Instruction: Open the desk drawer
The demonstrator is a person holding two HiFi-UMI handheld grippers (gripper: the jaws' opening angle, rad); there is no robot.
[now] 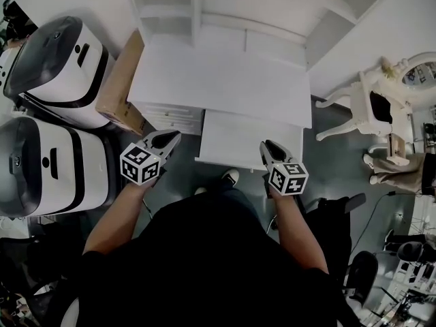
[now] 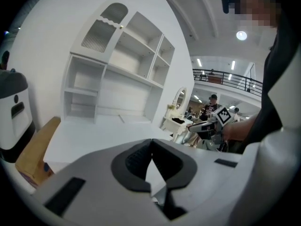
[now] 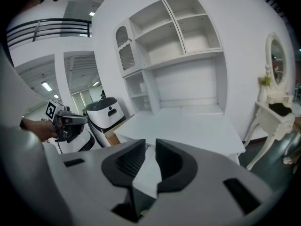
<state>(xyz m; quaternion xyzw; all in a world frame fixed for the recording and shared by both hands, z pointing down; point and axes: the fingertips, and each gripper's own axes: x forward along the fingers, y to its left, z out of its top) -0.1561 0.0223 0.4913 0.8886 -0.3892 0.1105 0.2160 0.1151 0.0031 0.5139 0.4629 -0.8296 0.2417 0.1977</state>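
The left gripper (image 2: 151, 142) is hovering in front of the white surface (image 1: 225, 80). Its fingers (image 2: 136, 160) are pressing together at the tips, with nothing between them. The right gripper (image 3: 150, 147) is hanging level with it on the other side. Its fingers (image 3: 129, 161) are standing slightly spread and gripping nothing.

The drawer (image 1: 248, 140) is sitting pulled out from under the surface, ahead of both pairs of fingers and between them. Its left front corner is lying just to the right of the left fingers. Its right front edge is lying just under the tips of the right fingers, which appear clear of it.

Beyond the fingers, open shelves (image 1: 272, 5) are rising at the back of the surface. To the left of the left fingers a cardboard box (image 1: 122, 80) is leaning against the surface's side, with two white-and-black machines (image 1: 58, 60) standing beside it. Well to the right of the right fingers a white chair (image 1: 371, 107) is standing.
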